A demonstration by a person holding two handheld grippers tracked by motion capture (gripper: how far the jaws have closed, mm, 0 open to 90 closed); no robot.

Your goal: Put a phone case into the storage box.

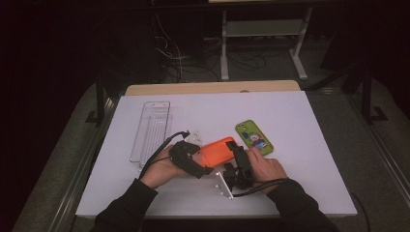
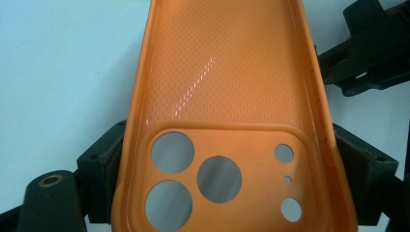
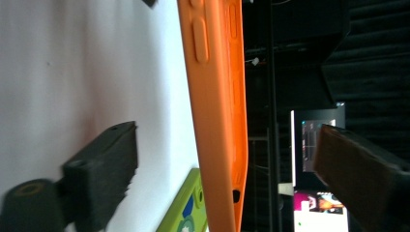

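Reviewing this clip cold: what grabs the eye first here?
The bright orange phone case, held up over the near middle of the white table, stands out at once; the left gripper is clamped across its camera-cutout end. The right gripper straddles its other end with jaws apart, not pressing on it. Just behind lies a green phone case, and a clear plastic tray sits at the left.

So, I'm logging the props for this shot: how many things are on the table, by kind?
Phone cases: 2, an orange soft phone case and a green cartoon-printed phone case
Clear plastic trays: 1
Total: 3
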